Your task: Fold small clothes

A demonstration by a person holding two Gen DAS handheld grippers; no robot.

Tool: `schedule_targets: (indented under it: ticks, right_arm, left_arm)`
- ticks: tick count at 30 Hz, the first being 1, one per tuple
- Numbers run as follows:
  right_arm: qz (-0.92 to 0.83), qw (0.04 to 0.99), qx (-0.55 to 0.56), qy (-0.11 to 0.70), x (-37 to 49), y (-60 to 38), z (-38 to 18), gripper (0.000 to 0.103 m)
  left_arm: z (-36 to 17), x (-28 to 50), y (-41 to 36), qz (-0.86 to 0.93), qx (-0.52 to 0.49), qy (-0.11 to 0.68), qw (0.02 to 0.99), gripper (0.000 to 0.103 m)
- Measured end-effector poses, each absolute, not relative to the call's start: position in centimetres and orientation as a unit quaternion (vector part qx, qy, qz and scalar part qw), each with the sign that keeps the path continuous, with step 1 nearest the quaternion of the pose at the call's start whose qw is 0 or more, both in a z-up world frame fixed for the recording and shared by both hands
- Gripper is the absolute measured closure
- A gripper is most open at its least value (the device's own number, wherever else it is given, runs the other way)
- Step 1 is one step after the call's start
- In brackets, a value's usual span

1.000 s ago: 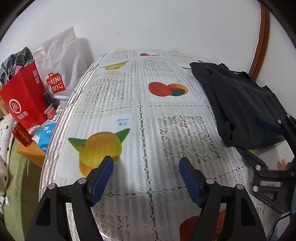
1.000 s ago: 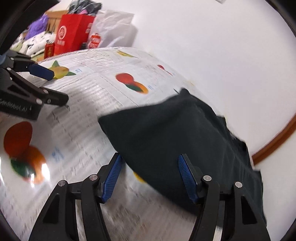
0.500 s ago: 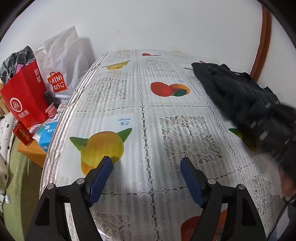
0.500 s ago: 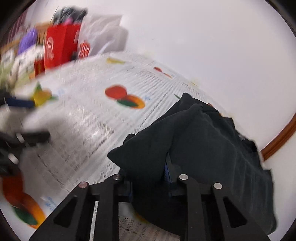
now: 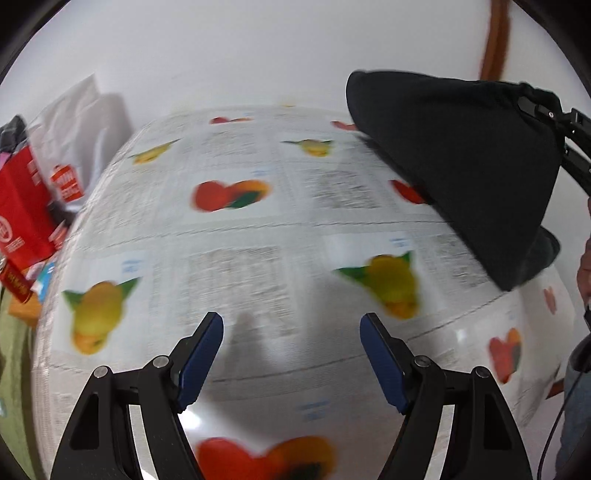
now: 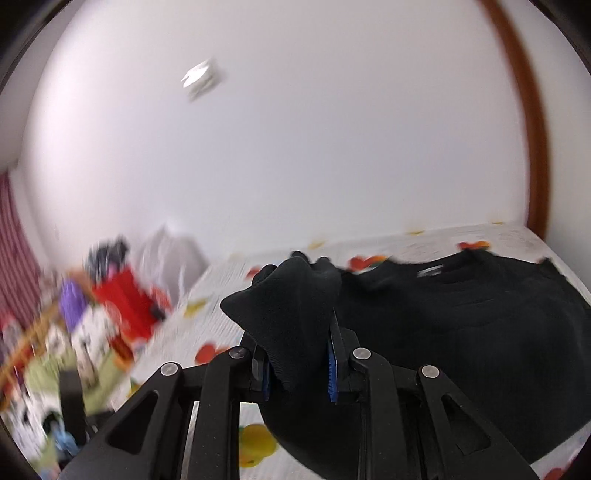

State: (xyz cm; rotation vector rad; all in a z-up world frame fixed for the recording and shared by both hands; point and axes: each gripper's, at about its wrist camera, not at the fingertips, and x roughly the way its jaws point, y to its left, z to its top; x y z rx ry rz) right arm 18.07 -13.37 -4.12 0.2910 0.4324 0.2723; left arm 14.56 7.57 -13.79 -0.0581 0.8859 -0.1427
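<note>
The right tool point(image 6: 297, 363) is clenched on a bunched corner of the black garment point(image 6: 461, 332); its jaws have just been closing, and the cloth now fills the gap between the blue pads point(image 6: 332, 373), a tuft of it standing up above them. From this pinch the fabric runs away to the right and down, where the bulk of the garment lies on the desk point(image 6: 509, 236).

In the left wrist view the same black garment point(image 5: 461, 158) is pulled up into a taut, tent-like sheet at the upper right, its raised corner meeting the right tool point(image 5: 546, 110) near the frame edge, while its lower edge trails on the desk point(image 5: 240, 266) at the right side. The desk wears a white lace-pattern cover printed with yellow and red fruit.

The left tool point(image 5: 291, 332) is released: its two blue pads stand wide apart with nothing between them, hovering over a bare stretch of the fruit-print cover, well apart from the garment.

Beyond the left end of the desk stand a red paper bag point(image 5: 22, 210) and a white shopping bag point(image 5: 81, 122) against the white wall point(image 5: 258, 55). A brown curved strip point(image 5: 496, 33) runs up the wall at the top right. Both views are motion-blurred.
</note>
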Motion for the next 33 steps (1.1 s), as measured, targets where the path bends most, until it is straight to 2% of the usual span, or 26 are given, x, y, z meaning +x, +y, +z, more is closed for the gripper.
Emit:
schedule_targets:
  ticks: [7,14,16,18,20,21,24,26,28,29,30,33]
  right_arm:
    - [0.065,0.951,0.239,0.184,15.2,-24.5,-7.1,0.082]
    - [0.026,0.92,0.278,0.275,14.4,-31.8,-14.2,0.081]
    - [0.014,0.924,0.254,0.287,14.2,-32.1,-14.8,0.075]
    - [0.008,0.928,0.237,0.288,13.8,-32.4,-15.0,0.064]
    - [0.019,0.93,0.224,0.29,14.0,-32.1,-14.8,0.06]
    - [0.023,0.931,0.216,0.294,14.2,-31.9,-15.0,0.053]
    - [0.033,0.933,0.191,0.304,14.9,-31.7,-14.9,0.046]
    - [0.028,0.932,0.185,0.309,15.5,-31.8,-15.1,0.046]
    - [0.025,0.931,0.185,0.312,16.2,-31.7,-15.3,0.048]
    - [0.021,0.931,0.177,0.317,16.7,-31.4,-15.4,0.059]
    - [0.023,0.93,0.171,0.323,17.1,-31.2,-15.6,0.071]
    - [0.025,0.929,0.146,0.339,17.8,-30.5,-16.2,0.08]
  left_arm:
    - [-12.8,14.7,0.7,-0.128,-0.022,0.408,0.904,0.029]
    - [-12.3,15.3,-6.9,-0.195,-0.013,0.409,0.892,0.028]
    - [-12.3,15.6,-8.7,-0.211,-0.008,0.411,0.887,0.028]
    - [-12.6,16.0,-10.6,-0.223,0.002,0.417,0.881,0.028]
    - [-13.1,16.5,-12.2,-0.228,0.013,0.421,0.878,0.028]
    - [-13.4,16.6,-12.9,-0.231,0.017,0.422,0.876,0.028]
    - [-14.1,17.2,-14.7,-0.227,0.027,0.427,0.875,0.029]
    - [-14.4,17.6,-15.6,-0.219,0.027,0.426,0.877,0.031]
    - [-14.7,18.0,-16.1,-0.209,0.029,0.428,0.879,0.044]
    - [-14.8,18.1,-16.2,-0.214,0.023,0.43,0.877,0.055]
    - [-14.7,18.1,-16.1,-0.216,0.012,0.428,0.878,0.061]
    - [-14.3,17.7,-15.5,-0.212,0.003,0.418,0.883,0.072]
